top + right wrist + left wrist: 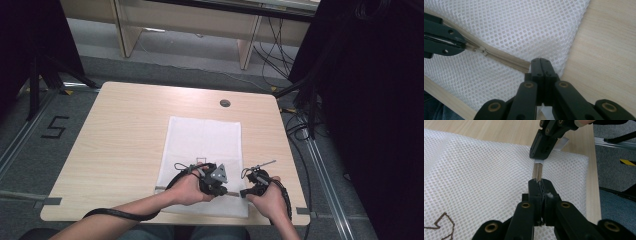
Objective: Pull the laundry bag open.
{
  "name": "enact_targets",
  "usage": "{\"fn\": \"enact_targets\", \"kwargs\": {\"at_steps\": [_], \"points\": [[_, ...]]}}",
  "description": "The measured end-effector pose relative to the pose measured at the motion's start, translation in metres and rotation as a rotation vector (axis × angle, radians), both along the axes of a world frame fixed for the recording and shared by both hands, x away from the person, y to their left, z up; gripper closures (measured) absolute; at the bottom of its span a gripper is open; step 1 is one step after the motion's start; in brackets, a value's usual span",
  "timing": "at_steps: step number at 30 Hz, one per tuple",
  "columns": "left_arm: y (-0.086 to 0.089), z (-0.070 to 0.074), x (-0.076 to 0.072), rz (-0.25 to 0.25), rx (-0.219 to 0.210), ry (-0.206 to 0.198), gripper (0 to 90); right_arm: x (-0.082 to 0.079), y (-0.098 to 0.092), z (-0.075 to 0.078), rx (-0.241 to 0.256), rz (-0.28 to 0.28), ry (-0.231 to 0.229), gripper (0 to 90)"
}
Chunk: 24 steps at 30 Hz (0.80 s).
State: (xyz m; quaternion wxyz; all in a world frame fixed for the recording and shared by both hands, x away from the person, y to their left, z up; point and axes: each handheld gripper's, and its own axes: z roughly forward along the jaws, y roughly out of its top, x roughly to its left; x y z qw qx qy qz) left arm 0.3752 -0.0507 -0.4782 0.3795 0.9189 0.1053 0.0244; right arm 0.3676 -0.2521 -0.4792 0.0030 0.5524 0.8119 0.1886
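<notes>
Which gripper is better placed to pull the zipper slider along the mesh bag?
Left, probably. The left gripper is shut right at the zipper slider, while the right gripper is shut on the end of the zipper tape at the corner of the mesh bag, so it can anchor.

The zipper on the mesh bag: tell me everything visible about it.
The zipper is beige, with fine coil teeth and a small metal slider. It runs along the near edge of the white mesh bag, which lies flat on the table. The left gripper is shut at the slider; the right gripper is shut on the zipper's end by the bag's corner. The stretch between them looks closed.
</notes>
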Motion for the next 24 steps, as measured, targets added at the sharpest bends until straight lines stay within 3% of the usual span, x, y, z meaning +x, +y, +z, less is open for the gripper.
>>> {"fn": "enact_targets", "kwargs": {"at_steps": [24], "points": [[0.01,0.003,0.0,0.006,-0.011,0.001,87.7,0.0,0.0,0.0,-0.002,-0.004,0.002,90.0]]}}
